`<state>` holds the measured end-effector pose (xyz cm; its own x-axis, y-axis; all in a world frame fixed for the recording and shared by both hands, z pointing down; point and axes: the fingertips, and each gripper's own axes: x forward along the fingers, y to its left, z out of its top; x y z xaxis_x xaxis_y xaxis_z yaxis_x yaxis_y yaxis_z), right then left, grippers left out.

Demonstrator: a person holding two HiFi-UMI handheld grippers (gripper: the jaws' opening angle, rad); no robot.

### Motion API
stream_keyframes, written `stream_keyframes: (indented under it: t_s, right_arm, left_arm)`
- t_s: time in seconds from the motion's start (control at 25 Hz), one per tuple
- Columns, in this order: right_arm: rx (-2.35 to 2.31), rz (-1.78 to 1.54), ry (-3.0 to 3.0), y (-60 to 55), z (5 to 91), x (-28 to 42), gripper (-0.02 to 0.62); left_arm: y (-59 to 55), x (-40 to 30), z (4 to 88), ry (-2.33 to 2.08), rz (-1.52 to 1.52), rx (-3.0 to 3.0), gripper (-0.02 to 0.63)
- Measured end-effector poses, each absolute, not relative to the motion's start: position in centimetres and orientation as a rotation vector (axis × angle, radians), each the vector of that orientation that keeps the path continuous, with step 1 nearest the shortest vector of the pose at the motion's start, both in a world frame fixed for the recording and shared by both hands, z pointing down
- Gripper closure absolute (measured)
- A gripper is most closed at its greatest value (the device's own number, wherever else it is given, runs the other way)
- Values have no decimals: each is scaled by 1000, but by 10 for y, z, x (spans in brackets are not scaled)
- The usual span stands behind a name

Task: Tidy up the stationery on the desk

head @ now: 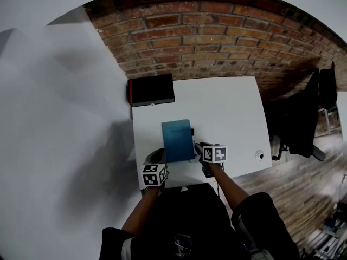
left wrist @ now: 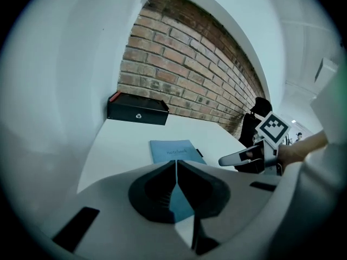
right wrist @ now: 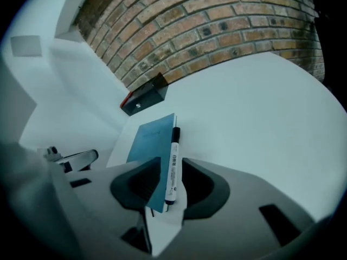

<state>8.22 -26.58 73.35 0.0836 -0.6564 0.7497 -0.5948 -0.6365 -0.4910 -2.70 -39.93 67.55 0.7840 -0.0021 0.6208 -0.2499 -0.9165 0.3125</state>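
A blue notebook [head: 178, 140] lies flat near the front of the white desk [head: 227, 107]. A white marker pen with a black cap [right wrist: 172, 164] lies along the notebook's [right wrist: 150, 141] right edge. My right gripper [right wrist: 167, 180] hovers over the pen's near end, open; the pen shows in the gap and the pads stand clear of it. My left gripper [left wrist: 177, 164] is shut with nothing between its jaws, at the notebook's [left wrist: 174, 149] front left corner. In the head view both grippers, left [head: 161, 156] and right [head: 199, 148], flank the notebook's near edge.
A black box [head: 152, 89] with a red edge stands at the desk's back left corner against the brick wall. A small round object [head: 259, 155] lies near the desk's front right corner. A dark office chair [head: 303, 118] stands to the right of the desk.
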Motion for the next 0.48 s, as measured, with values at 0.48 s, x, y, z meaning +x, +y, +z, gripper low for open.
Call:
stream_keyframes:
  t_s: [0.48]
  right_arm:
    - [-2627, -1174, 1284, -229, 682, 42, 574]
  left_arm:
    - [-361, -39, 665, -75, 816, 2691, 583]
